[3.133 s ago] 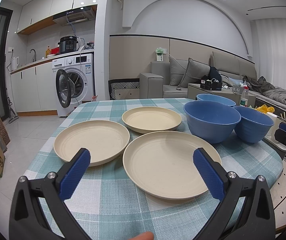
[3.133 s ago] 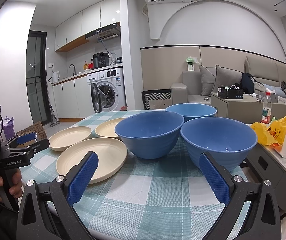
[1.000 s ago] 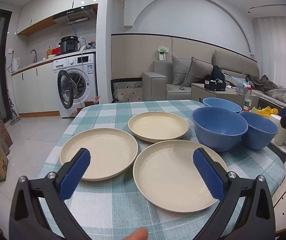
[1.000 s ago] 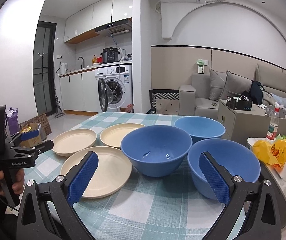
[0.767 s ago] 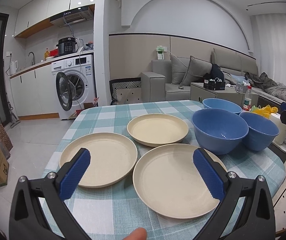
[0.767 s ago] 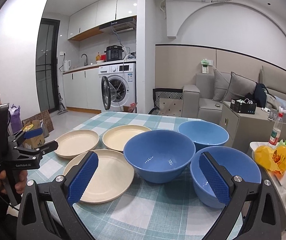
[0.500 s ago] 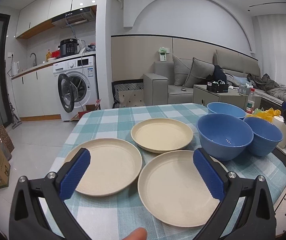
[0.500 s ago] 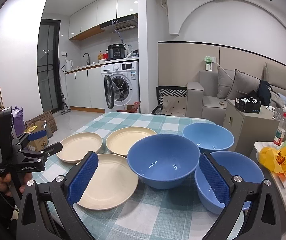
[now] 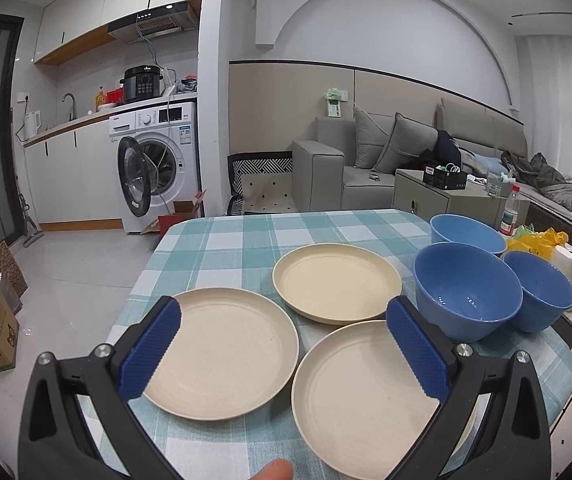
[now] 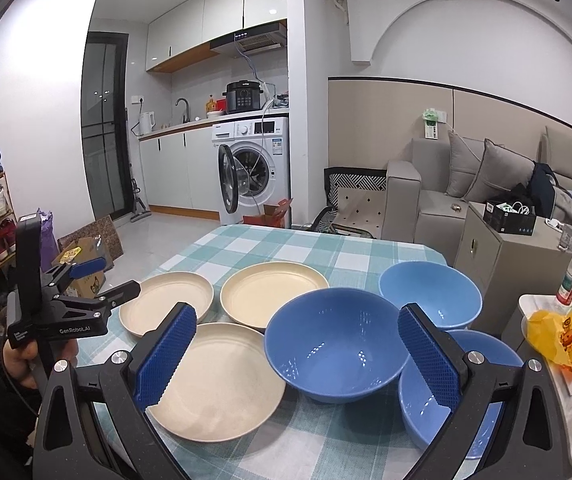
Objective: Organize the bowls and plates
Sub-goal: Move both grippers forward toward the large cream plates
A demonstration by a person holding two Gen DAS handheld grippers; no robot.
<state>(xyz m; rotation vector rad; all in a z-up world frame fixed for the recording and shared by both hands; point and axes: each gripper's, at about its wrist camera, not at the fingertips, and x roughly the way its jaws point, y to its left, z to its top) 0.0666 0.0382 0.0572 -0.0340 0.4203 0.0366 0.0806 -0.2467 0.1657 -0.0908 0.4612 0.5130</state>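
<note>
Left gripper (image 9: 284,344) jaws spread wide, holding nothing, above two flat round cream plates: one (image 9: 222,364) under its left finger, one (image 9: 361,396) under its right. A third cream plate (image 9: 335,282) lies ahead. Right gripper (image 10: 295,354) likewise gapes, unloaded, over the large dark-blue bowl (image 10: 333,350), which is empty. Two lighter blue bowls (image 10: 429,294) (image 10: 429,416), both empty, sit beside its right finger.

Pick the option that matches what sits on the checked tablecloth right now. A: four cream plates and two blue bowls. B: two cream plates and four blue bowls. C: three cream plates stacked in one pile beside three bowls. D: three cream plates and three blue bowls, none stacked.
D: three cream plates lie singly and three blue bowls stand separately on the tablecloth.
</note>
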